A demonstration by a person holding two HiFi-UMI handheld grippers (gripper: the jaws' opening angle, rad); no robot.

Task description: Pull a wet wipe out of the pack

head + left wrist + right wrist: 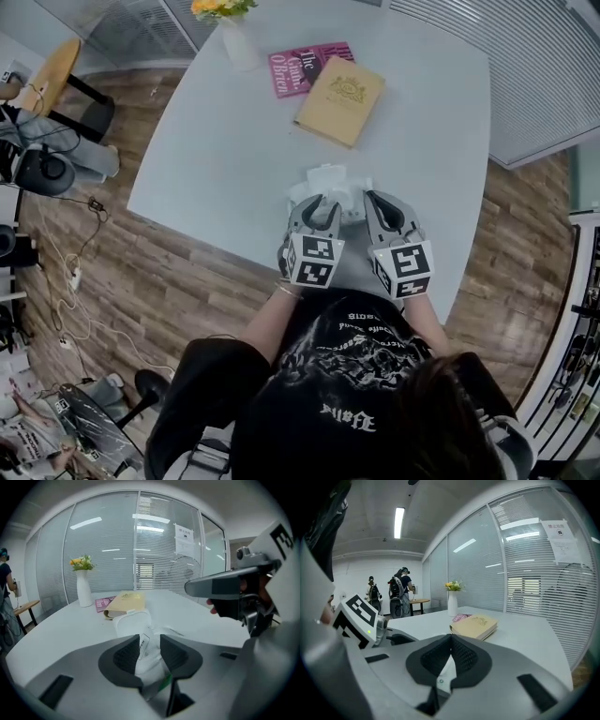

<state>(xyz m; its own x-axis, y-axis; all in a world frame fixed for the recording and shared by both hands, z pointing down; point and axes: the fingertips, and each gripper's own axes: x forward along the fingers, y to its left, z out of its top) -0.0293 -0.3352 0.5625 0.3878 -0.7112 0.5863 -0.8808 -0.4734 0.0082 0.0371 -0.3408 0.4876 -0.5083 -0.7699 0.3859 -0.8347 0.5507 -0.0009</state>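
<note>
One pack (333, 186) of wipes lies on the one white table (216, 159), just below the middle of the head view, with both grippers at its near edge. There are two grippers, each with one marker cube.

The left gripper (322, 206) has its jaws apart. In the left gripper view the white pack stands between them, and its one lid (133, 623) is flipped up behind. Whether the pads touch the pack is hard to tell. No pulled-out wipe can be made out.

The right gripper (375, 202) has its jaws together, tips meeting. In the right gripper view a sliver of white shows in the slit below the tips. Whether it is pinched or only lies behind cannot be told. In the head view this gripper sits at the pack's right side, and the jaws cover the contact.

There are two books in the upper middle of the head view: one pink book (305, 66) and one tan book (339, 98) partly over it. One white vase (239, 42) stands at the top edge, and its flowers (220, 7) are cut off by the frame.

The wearer (366, 403) fills the bottom of the head view, cut off below the shoulders. Two people (401, 592) stand far back at the left of the right gripper view, small and unclear. A third figure (4, 576) is cut by the left edge of the left gripper view.
</note>
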